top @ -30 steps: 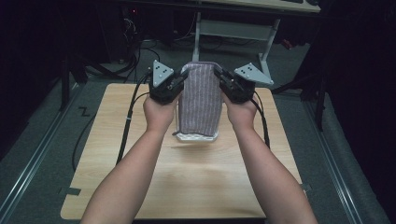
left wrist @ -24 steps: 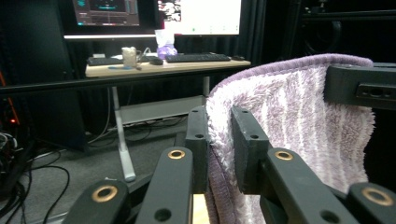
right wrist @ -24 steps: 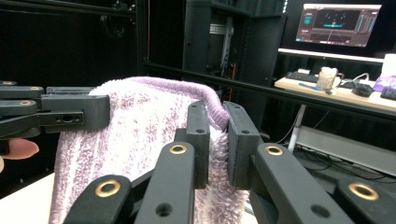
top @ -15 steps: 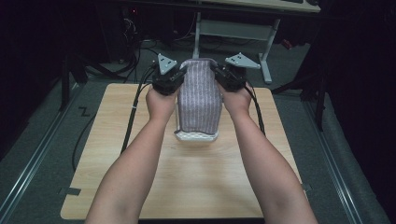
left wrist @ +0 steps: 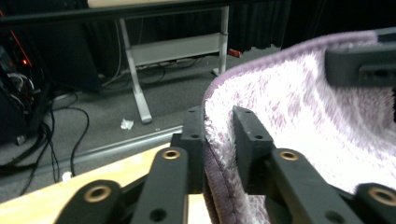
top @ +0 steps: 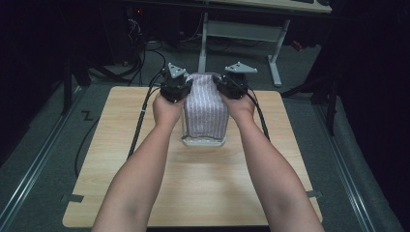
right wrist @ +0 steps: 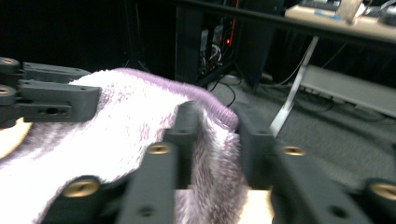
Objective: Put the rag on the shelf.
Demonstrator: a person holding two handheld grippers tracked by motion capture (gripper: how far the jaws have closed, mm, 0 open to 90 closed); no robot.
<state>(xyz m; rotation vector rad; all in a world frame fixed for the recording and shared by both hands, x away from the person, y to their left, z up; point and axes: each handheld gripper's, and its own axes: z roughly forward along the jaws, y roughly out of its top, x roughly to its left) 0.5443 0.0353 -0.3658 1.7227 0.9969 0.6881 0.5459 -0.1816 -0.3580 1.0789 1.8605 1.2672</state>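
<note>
Both grippers, left gripper [top: 180, 87] & right gripper [top: 228, 85], are clamped on the top corners of the purple striped towel [top: 205, 110], held up w/ its lower end draping onto the wooden table [top: 121, 145] (prob. so it hangs flat for folding).

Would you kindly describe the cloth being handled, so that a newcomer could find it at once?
Start at the light wooden table and look to its far middle, between the person's two hands. There hangs a purple-and-white striped towel, each top corner pinched in a claw, its lower end on the table. It is the only fabric there.
</note>
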